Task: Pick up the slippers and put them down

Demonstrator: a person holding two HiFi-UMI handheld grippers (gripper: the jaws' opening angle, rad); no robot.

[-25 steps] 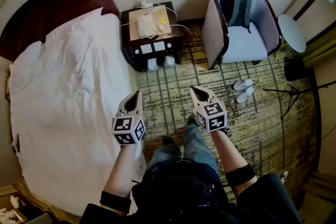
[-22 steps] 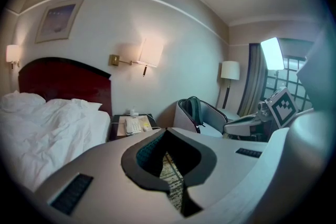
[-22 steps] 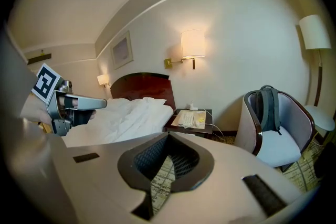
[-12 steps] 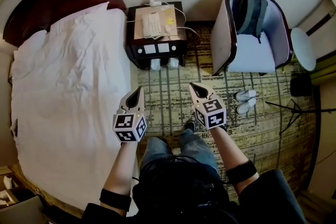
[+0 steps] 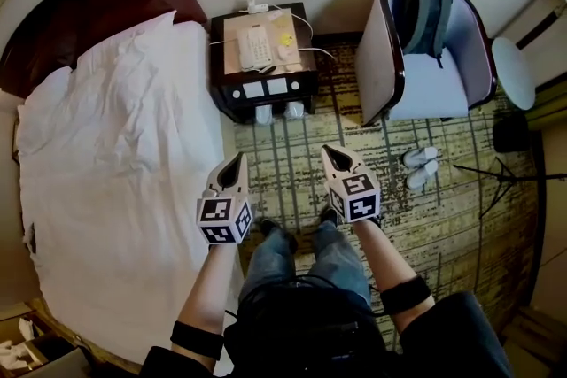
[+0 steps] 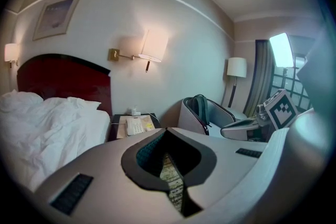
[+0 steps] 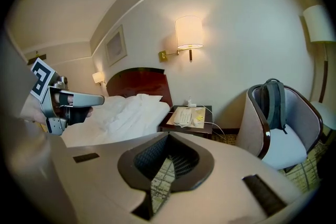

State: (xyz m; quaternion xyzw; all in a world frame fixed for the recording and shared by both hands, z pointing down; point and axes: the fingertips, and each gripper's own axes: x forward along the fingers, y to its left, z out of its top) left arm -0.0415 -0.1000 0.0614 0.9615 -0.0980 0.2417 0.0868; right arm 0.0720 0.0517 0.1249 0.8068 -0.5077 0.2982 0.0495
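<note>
A pair of white slippers [image 5: 418,168] lies on the patterned carpet in front of the armchair [image 5: 425,49], to the right of both grippers. Two more white slipper-like items [image 5: 278,111] sit under the nightstand [image 5: 263,57]. My left gripper [image 5: 237,158] hangs over the carpet by the bed's edge, shut and empty. My right gripper [image 5: 327,150] is beside it, also shut and empty, well left of the slippers. In the left gripper view the jaws [image 6: 165,131] meet at a tip, as they do in the right gripper view [image 7: 169,136]. Neither gripper view shows the slippers.
A white bed [image 5: 115,155] fills the left side. The nightstand carries a phone [image 5: 255,50] and cables. A backpack [image 5: 427,13] rests in the armchair. A round stool [image 5: 514,71] and a tripod stand [image 5: 500,177] are at the right. The person's legs [image 5: 306,248] stand between the grippers.
The person has taken a step and the feet have shifted. Both grippers have travelled with the body and sunk slightly, staying shut. The slippers lie where they were.
</note>
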